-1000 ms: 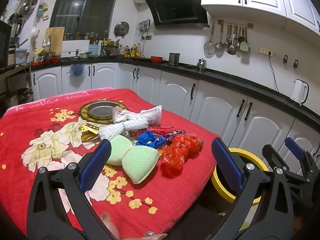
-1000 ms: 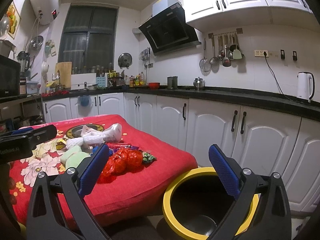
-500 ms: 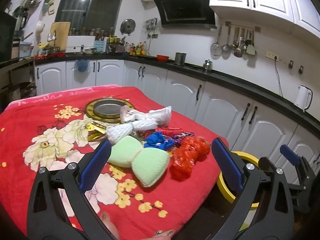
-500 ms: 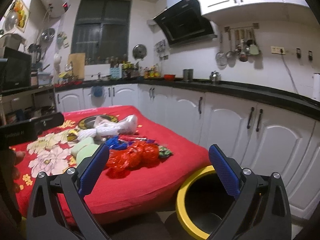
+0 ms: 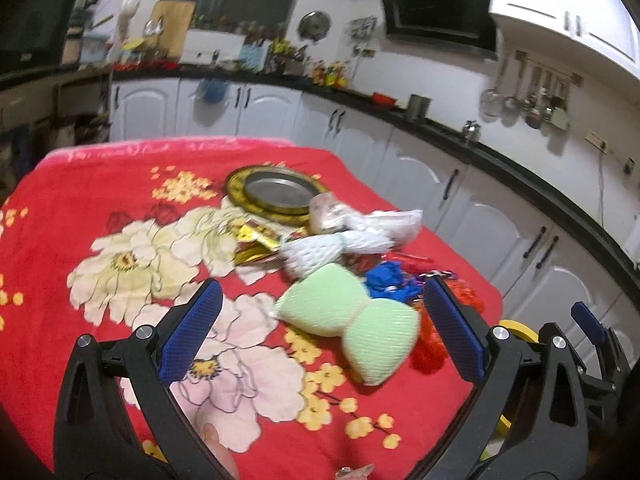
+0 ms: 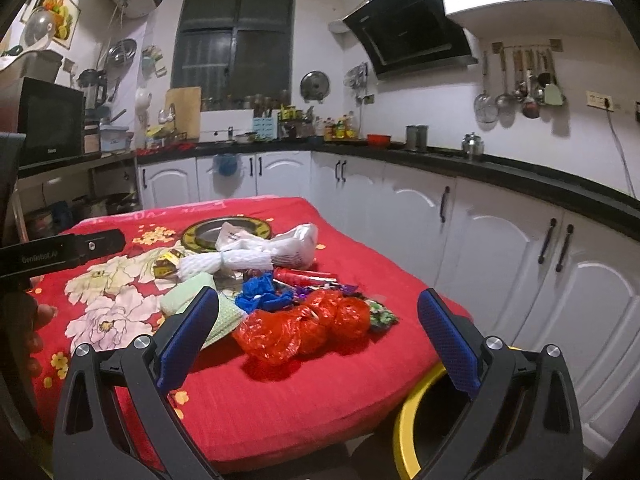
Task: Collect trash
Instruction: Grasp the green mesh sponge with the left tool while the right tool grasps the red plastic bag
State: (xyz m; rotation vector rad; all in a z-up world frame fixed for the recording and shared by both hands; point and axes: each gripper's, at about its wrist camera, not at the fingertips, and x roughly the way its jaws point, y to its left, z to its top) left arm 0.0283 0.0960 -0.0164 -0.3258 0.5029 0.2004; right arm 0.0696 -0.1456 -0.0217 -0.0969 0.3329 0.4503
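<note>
Two grippers hang over the red flowered blanket [image 5: 80, 200] on the table, both spread wide and empty. Your left gripper [image 5: 320, 332] frames the pale green mesh pouch pinched at its waist [image 5: 348, 320] at centre frame; your right gripper [image 6: 316, 340] frames the crumpled red plastic bag [image 6: 304, 326] at lower centre of its view. The trash lies heaped at mid-frame: white foam netting [image 6: 224, 262], a white plastic bag [image 6: 294, 244], blue wrapper scraps [image 6: 262, 294] and a gold foil packet [image 5: 256, 240], just in front of the round metal tray with a gold rim [image 5: 278, 192]. The black bin with a yellow rim [image 6: 416, 412] stands beside the table at lower right.

Risk, as a judgement: the pieces touch and overlap, so closing on one may drag its neighbours off the blanket's edge; thin film may also slip from the pads [image 6: 182, 346].

Compared with a second ago, your left gripper has come closer to the green pouch, and your right view has swung from the bin toward the heap.
</note>
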